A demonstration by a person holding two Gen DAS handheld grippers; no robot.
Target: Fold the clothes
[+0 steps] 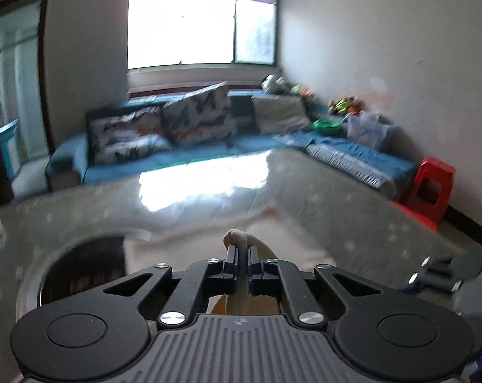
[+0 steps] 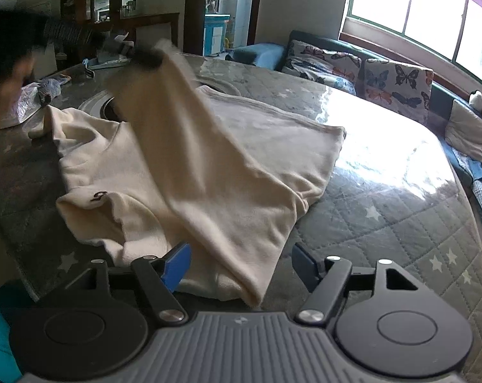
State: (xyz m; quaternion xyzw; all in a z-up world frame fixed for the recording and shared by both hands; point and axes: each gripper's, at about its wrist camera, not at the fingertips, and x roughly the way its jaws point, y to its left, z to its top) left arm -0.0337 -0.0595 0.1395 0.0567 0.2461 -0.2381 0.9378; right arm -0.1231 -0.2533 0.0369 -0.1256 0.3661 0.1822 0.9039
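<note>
Cream cotton, soft and a little rumpled: the sweatshirt (image 2: 189,159) lies spread across the grey quilted table cover (image 2: 400,223), which is stitched in diamonds and dotted with pale stars. Most of the garment rests flat near the middle of the table, its body reaching toward the glare from the window (image 1: 202,25). One long part of it, a sleeve or side panel, is lifted off the rest and slants up to the far left, where the left gripper (image 1: 241,252) holds it. In the left wrist view that gripper's two black fingers are pressed together on a bunched nub of the cream fabric, and more of the cloth hangs down between them toward the camera. In the right wrist view the same tool appears only as a dark blur at the top of the raised cloth.

The right gripper (image 2: 241,263) hangs low at the near edge of the garment. Its jaws stand wide apart, one blue pad on the left and a darker one on the right, and the lower end of the lifted fabric drapes down between them without either pad closing on it.

A round dark opening with a metal rim (image 2: 105,107) is set into the table just beyond the sweatshirt's left shoulder. Behind the table runs a blue sofa (image 1: 209,153) with butterfly-print cushions (image 2: 397,83), and a red plastic stool (image 1: 432,188) stands at its right end.
</note>
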